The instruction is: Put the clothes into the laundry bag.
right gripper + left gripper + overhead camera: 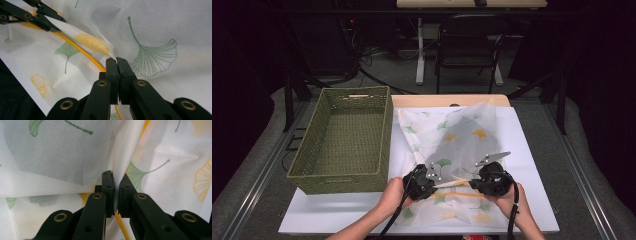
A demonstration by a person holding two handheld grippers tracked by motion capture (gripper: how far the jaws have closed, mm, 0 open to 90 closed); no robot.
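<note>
A: What do the two tools look like from above?

B: The left gripper (438, 182) and the right gripper (471, 183) both have chunky matte-black bodies. Each carries a grey three-cornered plate on top, at about 12 o'clock from the body, dotted with small pale screw heads. A black cable trails from each towards 6 o'clock.

A: And up close?

B: In the gripper views the jaws are black, flat-sided bars. Brass-coloured rings sit at the pivots, two on the near links and two farther out at 8 and 4 o'clock. The inner pad faces look finely ribbed.

A: Any clothing?

B: The left hand (393, 195) and right hand (512, 200) are bare, with no sleeves to the wrist.
</note>
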